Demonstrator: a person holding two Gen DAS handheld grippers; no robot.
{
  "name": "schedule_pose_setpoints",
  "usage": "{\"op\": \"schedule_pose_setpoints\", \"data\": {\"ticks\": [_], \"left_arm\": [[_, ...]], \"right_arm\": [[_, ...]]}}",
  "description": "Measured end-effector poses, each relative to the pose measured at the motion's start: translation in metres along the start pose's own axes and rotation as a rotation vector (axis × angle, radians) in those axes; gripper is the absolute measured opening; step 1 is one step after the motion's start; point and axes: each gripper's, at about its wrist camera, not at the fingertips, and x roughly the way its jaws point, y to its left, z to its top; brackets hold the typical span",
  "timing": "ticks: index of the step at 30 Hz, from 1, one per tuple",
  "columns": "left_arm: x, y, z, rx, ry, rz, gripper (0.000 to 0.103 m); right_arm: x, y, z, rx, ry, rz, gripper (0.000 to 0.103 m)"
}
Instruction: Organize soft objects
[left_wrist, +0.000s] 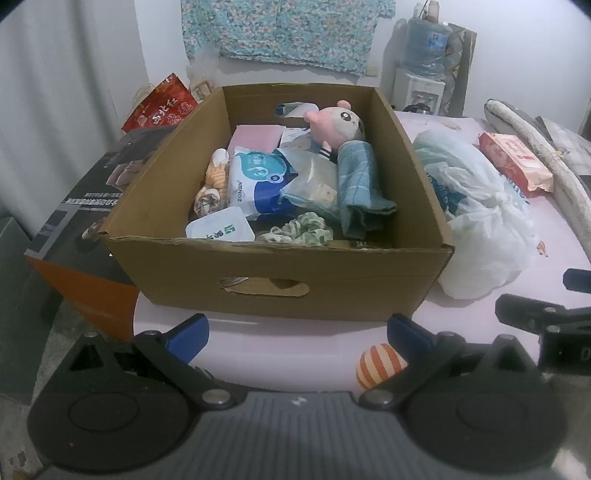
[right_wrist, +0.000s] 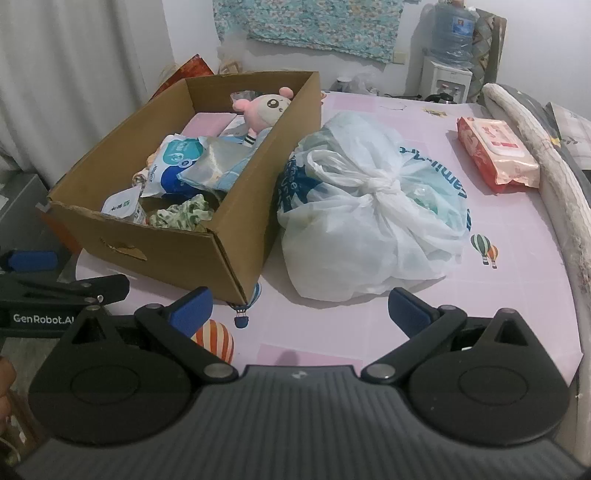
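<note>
Cardboard box (left_wrist: 258, 269) sits on a pink surface (right_wrist: 424, 325) printed with hot-air balloons, filled with soft things. A pink-eared plush doll (left_wrist: 338, 123) leans at the back against the right wall of the box, with a folded blue checked cloth (left_wrist: 360, 188) draped below it. A white and blue tissue pack (left_wrist: 255, 181) lies in the middle, a pink folded item (left_wrist: 255, 136) behind it, and a green patterned scrunchie (left_wrist: 299, 230) rests near the front wall beside a small white packet (left_wrist: 219, 229). Just right of the box, touching its side, lies a knotted white plastic bag (right_wrist: 369, 221). Farther right, well apart from the bag, is a red wet-wipes pack (right_wrist: 496, 153).

The left gripper (left_wrist: 297, 334) hangs in front of the box with its blue-tipped fingers spread wide and nothing between them. The right gripper (right_wrist: 299, 308) is likewise wide and empty, poised before the plastic bag. An orange and white striped ball (left_wrist: 380, 363) rests on the surface between the two grippers, close to the right finger of the left one.
</note>
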Motion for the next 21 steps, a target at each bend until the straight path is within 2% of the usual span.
{"op": "schedule_pose_setpoints", "data": {"ticks": [21], "left_arm": [[0.0021,0.0005,0.0002,-0.001,0.004,0.006,0.103]], "right_arm": [[0.0068,0.0036,0.0011,-0.016,0.013,-0.006,0.102]]}}
